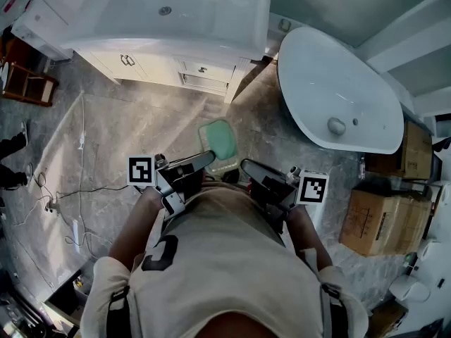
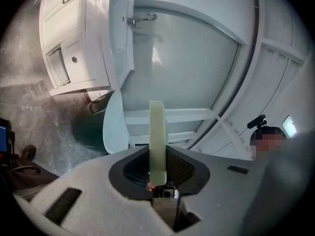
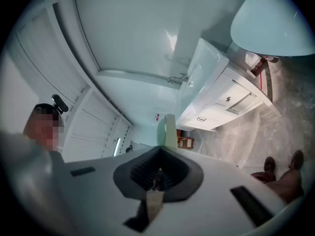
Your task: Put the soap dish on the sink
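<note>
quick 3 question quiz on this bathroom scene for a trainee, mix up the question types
1. True or false: the soap dish already rests on the sink.
2. What is clamped between the jaws of the left gripper? A) a towel B) the soap dish C) a toothbrush
3. Fill in: in the head view, the white bathtub lies to the ___ of the sink.

Key: 1 false, it is held above the floor; 2 B; 3 right.
</note>
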Action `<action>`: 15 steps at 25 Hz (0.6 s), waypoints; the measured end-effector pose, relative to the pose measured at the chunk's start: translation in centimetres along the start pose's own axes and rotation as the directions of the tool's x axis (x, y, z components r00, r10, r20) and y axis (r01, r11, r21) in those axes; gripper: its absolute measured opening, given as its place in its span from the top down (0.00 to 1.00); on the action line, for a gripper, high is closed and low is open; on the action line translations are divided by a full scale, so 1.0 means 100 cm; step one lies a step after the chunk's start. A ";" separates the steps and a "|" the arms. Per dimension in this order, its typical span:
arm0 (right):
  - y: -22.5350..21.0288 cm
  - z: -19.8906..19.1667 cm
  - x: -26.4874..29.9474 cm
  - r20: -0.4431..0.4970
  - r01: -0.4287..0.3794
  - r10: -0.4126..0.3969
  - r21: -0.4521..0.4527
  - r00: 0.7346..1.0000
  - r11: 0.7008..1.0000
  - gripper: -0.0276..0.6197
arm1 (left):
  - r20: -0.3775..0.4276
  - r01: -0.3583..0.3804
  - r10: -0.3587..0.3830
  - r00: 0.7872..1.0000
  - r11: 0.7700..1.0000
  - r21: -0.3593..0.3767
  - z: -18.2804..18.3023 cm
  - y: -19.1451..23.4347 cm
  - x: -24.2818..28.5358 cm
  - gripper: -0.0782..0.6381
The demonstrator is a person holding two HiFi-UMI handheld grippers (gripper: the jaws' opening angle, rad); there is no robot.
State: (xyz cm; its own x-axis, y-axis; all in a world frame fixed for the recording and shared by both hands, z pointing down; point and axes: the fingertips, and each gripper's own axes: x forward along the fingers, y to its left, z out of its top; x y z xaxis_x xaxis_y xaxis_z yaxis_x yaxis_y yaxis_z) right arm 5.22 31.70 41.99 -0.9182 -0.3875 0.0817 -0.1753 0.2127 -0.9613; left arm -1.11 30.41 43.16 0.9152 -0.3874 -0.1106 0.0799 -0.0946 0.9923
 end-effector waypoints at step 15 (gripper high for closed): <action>-0.004 0.000 0.005 0.017 0.005 -0.006 0.016 1.000 1.000 0.94 | -0.007 -0.018 0.018 1.000 1.000 0.012 -0.002 0.005 -0.009 0.78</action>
State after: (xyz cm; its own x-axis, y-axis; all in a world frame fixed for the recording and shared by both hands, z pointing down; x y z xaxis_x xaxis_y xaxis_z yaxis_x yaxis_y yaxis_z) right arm 4.84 31.41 42.35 -0.9112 -0.4037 0.0827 -0.1744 0.1958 -0.9650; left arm -1.84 30.95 43.76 0.9192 -0.3830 -0.0919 0.0584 -0.0983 0.9934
